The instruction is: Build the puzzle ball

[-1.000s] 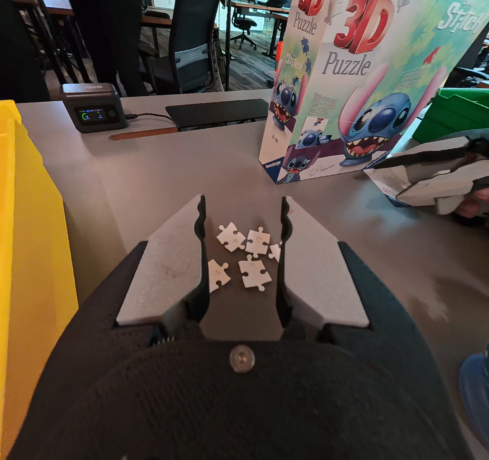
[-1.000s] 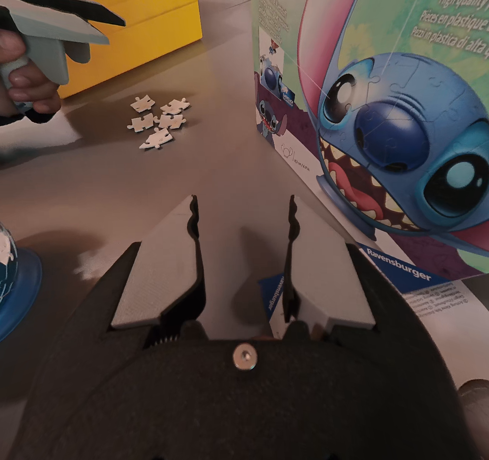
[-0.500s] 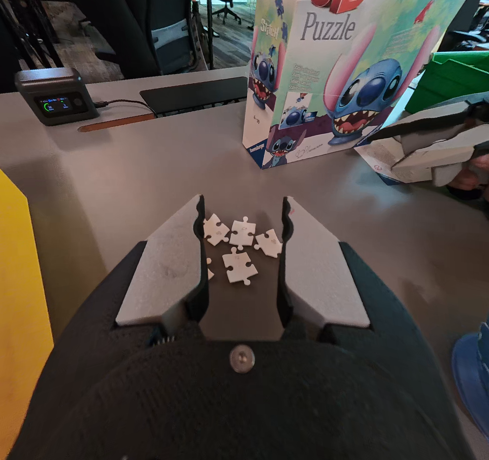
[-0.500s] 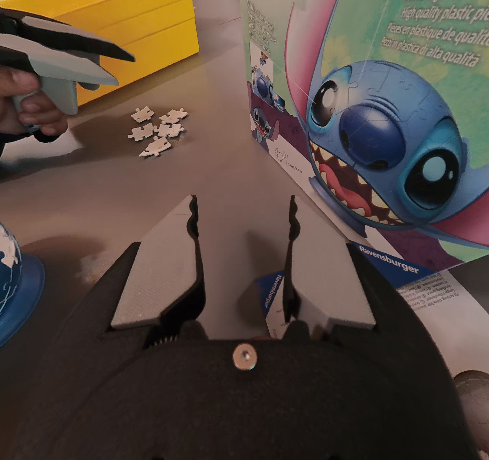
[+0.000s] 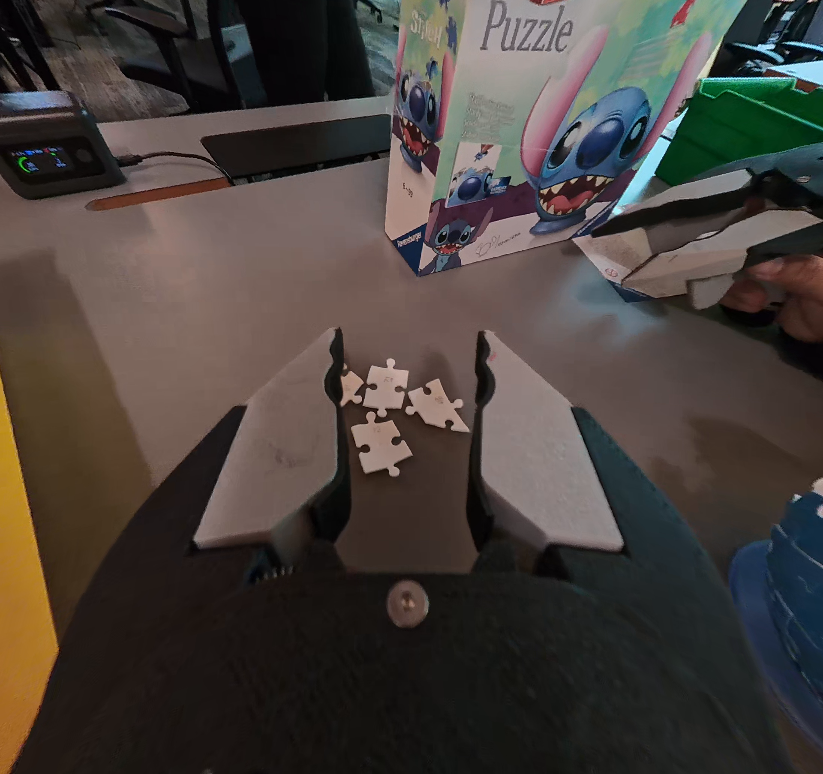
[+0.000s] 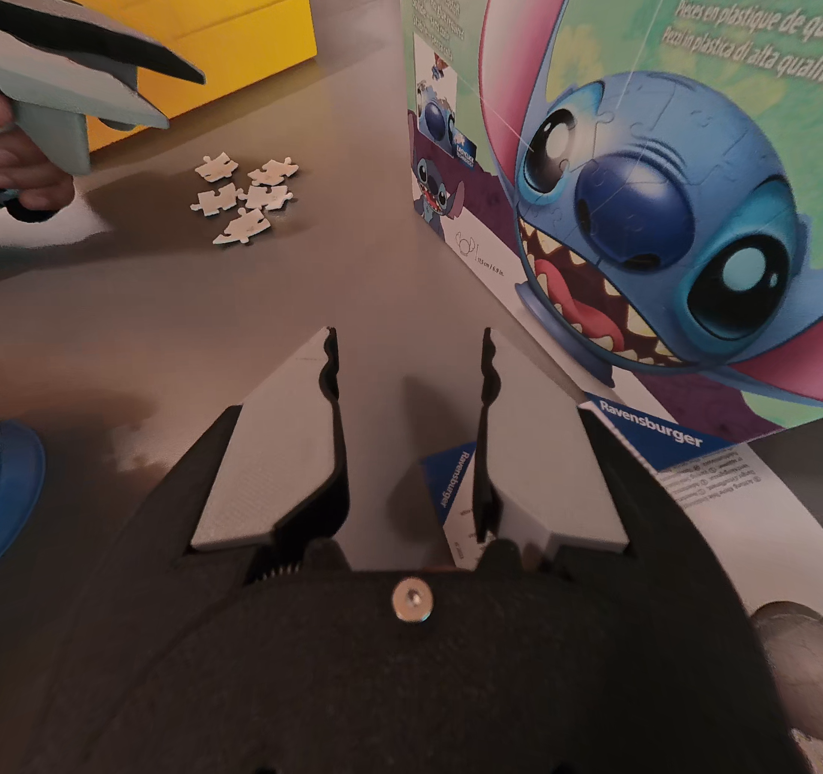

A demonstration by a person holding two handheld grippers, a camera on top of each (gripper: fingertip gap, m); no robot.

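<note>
Several white, face-down puzzle pieces [image 5: 385, 385] lie on the grey table [image 5: 222, 307]. My left gripper [image 5: 409, 336] is open and hovers low over them; three pieces show between its fingers and one is partly hidden behind the left finger [image 5: 285, 436]. The pieces also show in the right wrist view [image 6: 245, 198], with the left gripper [image 6: 80, 67] just left of them. My right gripper [image 6: 409, 334] is open and empty, beside the puzzle box [image 6: 623, 174]. The partly built blue puzzle ball on its blue stand [image 5: 784, 574] shows at the right edge.
The tall puzzle box [image 5: 512, 107] stands behind the pieces. A yellow bin [image 6: 213, 18] is at the left, a green bin [image 5: 748, 129] at the back right. A flat printed box part [image 6: 450, 485] lies under my right gripper. A power unit [image 5: 49, 147] and black pad [image 5: 294, 142] are at the far edge.
My left gripper has moved closer over the pieces and a little right, so they sit larger between its fingers. The right gripper shifted slightly. Both stay open.
</note>
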